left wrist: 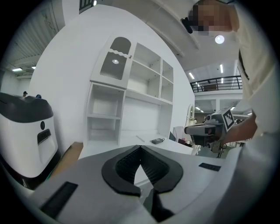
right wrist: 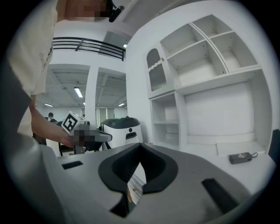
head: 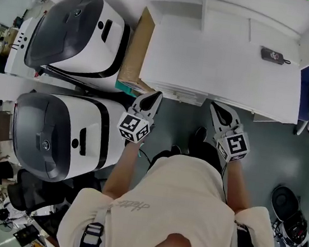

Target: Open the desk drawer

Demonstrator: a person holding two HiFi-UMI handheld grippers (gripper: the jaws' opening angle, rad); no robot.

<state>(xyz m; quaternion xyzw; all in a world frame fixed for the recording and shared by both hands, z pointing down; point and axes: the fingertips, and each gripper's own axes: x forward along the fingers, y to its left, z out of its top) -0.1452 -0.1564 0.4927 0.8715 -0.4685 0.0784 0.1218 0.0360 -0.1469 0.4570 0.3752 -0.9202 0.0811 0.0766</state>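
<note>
Desk (head: 219,61) front hidden; L gripper (head: 157,95), R gripper (head: 214,105) jaws together.

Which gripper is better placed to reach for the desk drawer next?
Probably the right gripper: it faces the desk near the middle of its front edge, while the left gripper sits by the left corner. Both are shut and empty; no drawer handle shows.
</note>
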